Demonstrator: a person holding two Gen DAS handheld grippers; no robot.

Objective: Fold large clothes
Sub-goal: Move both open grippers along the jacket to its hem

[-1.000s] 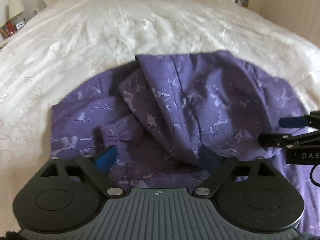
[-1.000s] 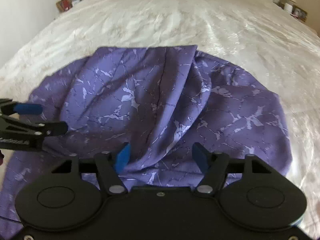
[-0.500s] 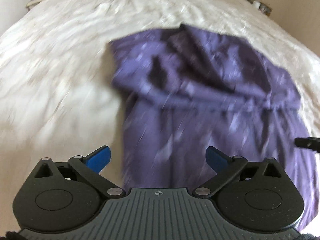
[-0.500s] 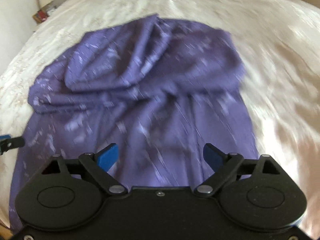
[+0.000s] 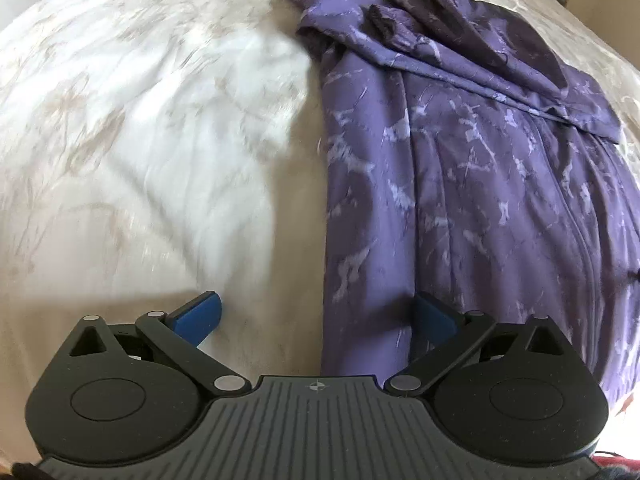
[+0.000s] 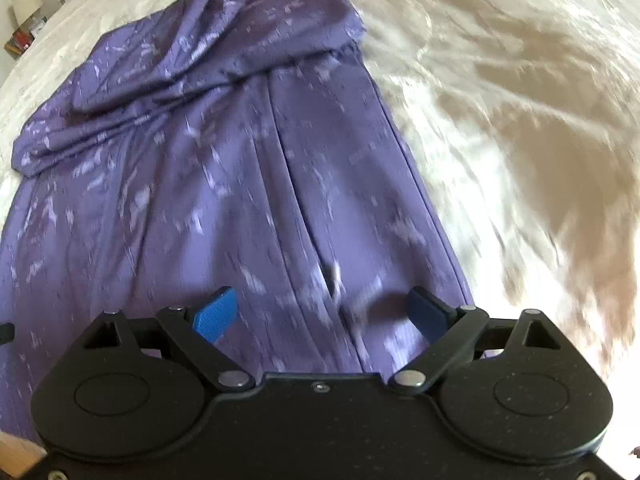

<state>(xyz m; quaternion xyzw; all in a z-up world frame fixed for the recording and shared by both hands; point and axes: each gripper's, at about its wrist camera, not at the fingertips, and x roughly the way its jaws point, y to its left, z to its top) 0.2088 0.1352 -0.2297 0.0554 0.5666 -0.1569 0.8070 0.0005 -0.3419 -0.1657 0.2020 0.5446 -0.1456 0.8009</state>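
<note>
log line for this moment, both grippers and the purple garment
left gripper open, empty | right gripper open, empty | purple garment on bed, far end bunched

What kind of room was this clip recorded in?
Most likely a bedroom. A purple patterned garment lies on a wide bed with a cream patterned bedspread, and a lamp stands at the bedside, at the far left of the right wrist view.

Black tool (image 5: 316,314) bodies, blue pads (image 6: 216,314), silver pivots.

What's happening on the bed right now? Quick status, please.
Left gripper open, empty. Right gripper open, empty. Purple garment spread on bedspread, far end bunched. Nothing blocking.
</note>
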